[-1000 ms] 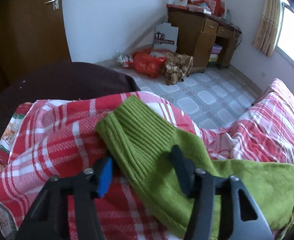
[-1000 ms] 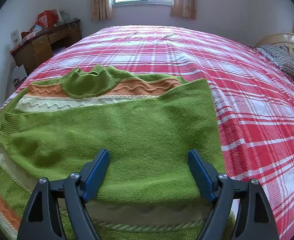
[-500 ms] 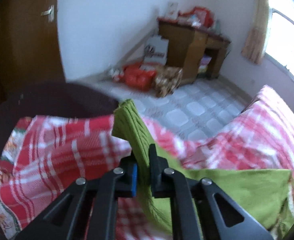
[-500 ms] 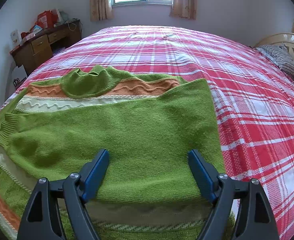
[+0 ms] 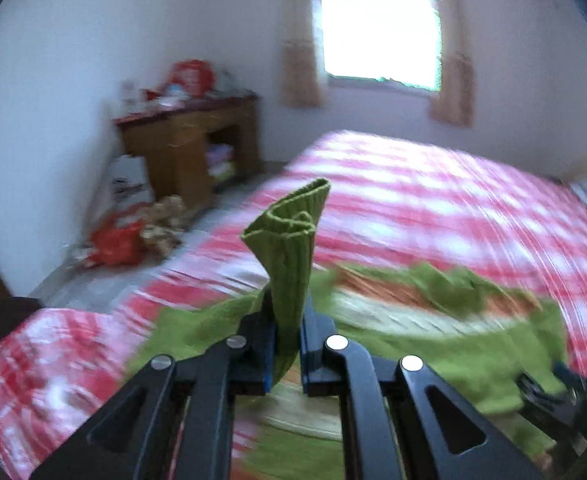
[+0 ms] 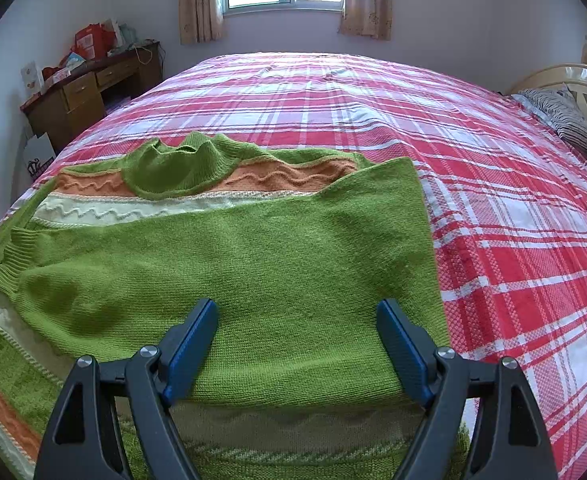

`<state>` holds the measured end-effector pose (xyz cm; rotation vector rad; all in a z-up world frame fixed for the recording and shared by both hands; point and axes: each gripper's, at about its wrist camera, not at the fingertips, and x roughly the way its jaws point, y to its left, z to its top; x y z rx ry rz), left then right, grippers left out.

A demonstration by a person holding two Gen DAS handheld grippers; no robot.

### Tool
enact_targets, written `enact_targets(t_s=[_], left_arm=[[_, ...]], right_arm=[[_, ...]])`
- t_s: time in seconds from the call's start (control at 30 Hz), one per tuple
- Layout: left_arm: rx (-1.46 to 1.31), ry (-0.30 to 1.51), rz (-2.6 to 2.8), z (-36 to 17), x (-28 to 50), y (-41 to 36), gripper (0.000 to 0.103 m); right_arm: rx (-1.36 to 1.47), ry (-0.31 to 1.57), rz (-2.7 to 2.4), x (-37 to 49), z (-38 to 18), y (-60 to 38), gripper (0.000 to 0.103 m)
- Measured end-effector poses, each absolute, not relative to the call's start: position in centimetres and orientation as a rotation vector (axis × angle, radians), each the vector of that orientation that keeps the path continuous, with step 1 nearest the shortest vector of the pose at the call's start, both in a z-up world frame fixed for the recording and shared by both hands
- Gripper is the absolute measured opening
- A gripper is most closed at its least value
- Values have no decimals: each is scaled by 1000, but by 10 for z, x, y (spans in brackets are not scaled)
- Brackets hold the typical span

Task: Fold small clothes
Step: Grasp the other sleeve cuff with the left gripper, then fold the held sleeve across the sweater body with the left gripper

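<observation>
plaid-covered bed (image 6: 493, 184) carries the green sweater (image 6: 233, 264), laid flat. left tongs (image 5: 286, 344) clamped on its ribbed sleeve cuff (image 5: 293, 236); right tongs (image 6: 297, 344) apart, hovering above the body. risk: cuff slipping free, or drag rucking the folded panel.

Sleeve cuff (image 5: 293, 240) now clamped, lifted.

The left gripper (image 5: 285, 346) was clamped tight (fabric pinched between); the right gripper (image 6: 297, 344) hovered with jaws wide.
</observation>
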<state>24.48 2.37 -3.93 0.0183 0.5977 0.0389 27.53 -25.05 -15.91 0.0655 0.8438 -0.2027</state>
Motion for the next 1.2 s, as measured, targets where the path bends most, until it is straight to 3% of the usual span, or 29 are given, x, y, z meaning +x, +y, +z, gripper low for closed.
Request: enact_targets(t_s=[0.27, 0.63, 0.67, 0.7, 0.73, 0.8, 1.1, 1.2], left_arm=[[106, 739, -64, -96, 254, -56, 10], [142, 802, -64, -108, 249, -58, 17], [141, 799, -68, -105, 247, -57, 20], [139, 799, -67, -104, 245, -55, 35], [130, 802, -67, -101, 242, -51, 59], [92, 802, -75, -95, 234, -38, 83], [0, 782, 29, -100, 205, 46, 84], [-58, 787, 87, -117, 204, 68, 84]], right_arm=[[75, 841, -200, 275, -159, -251, 82], [76, 841, -200, 275, -160, -251, 82], [76, 842, -200, 275, -160, -251, 82], [76, 842, -200, 276, -160, -250, 82], [76, 842, -200, 276, -160, -251, 82], [75, 842, -199, 275, -160, -251, 82], [77, 848, -203, 275, -152, -248, 82], [195, 733, -60, 259, -125, -231, 82]])
